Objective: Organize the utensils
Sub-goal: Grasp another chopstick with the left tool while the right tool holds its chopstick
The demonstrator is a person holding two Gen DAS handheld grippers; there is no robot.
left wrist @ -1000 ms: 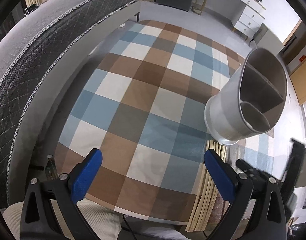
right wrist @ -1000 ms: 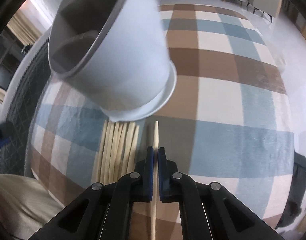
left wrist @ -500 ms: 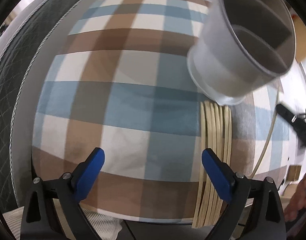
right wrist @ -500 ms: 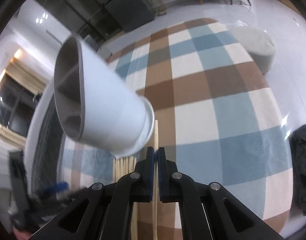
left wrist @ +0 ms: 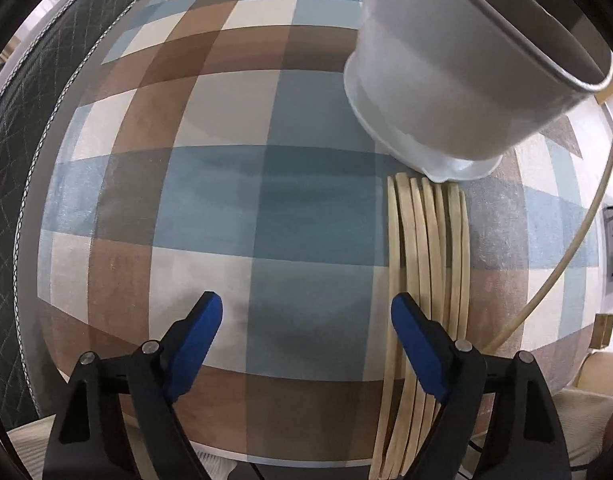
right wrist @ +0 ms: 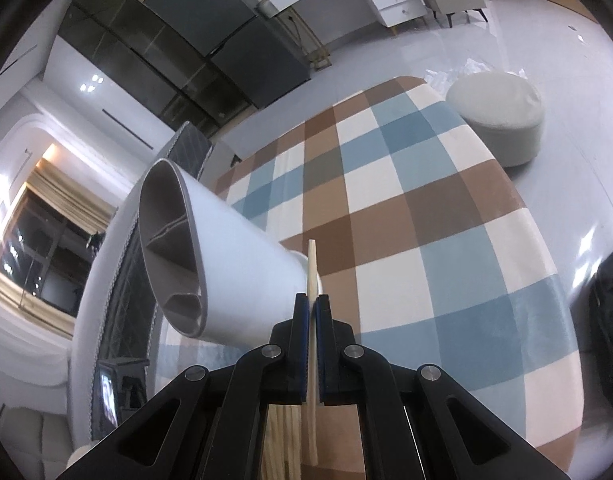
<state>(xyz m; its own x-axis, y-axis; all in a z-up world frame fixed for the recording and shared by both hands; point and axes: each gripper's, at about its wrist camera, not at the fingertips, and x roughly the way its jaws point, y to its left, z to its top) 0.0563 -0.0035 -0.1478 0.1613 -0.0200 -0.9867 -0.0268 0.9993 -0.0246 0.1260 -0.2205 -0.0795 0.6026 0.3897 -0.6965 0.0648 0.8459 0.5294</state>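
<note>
At the bottom centre of the right wrist view, the right gripper [right wrist: 314,316] is clamped tight on a single chopstick [right wrist: 312,268], its tip poking up past the jaws toward the middle of the frame. Just left of it sits the white utensil holder [right wrist: 234,276], a divided cup whose mouth shows at the left of the frame.

Over in the left wrist view, the left gripper [left wrist: 306,316] points down at the checked tablecloth [left wrist: 210,184], jaws closing with only bare cloth between them. The pile of chopsticks [left wrist: 426,240] lies in the lower right of that frame, running from the holder's base down past the right finger, so the gripper looks off to one side of it. The lifted stick arcs along the far right edge.

These sticks look light, stiff and smooth, so I'd expect them to roll or pivot in a pinch. Best hold is likely near mid-length, square across the shaft. The holder looks light and top-heavy; a careless drop-in could tip it.
</note>
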